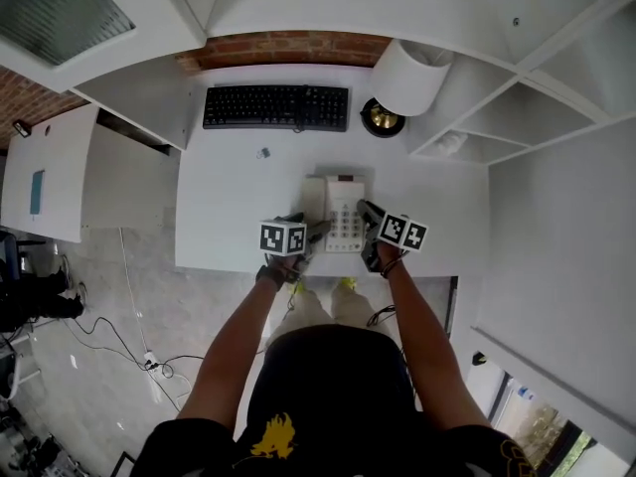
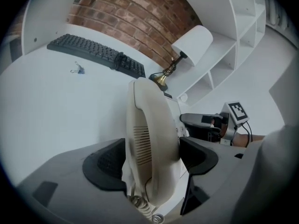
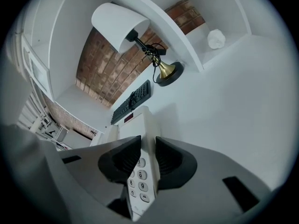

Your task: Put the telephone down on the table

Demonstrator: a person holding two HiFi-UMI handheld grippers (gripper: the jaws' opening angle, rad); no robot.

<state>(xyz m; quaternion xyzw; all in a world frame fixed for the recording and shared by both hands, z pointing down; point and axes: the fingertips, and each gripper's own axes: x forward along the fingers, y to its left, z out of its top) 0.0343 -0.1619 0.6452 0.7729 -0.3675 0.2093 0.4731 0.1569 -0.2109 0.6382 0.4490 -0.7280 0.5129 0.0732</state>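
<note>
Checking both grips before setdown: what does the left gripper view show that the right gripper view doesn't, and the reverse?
Left gripper view only: the left tongs closed on the handset, its coiled cord, a small clip on the table. Right gripper view only: the right tongs clamping the telephone base beside its number keys. Both: keyboard, lamp, brick wall.

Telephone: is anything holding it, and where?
Both grippers. The left gripper clamps the handset across its sides at the near end; the right gripper clamps the telephone base by its right edge, beside the keypad.
</note>
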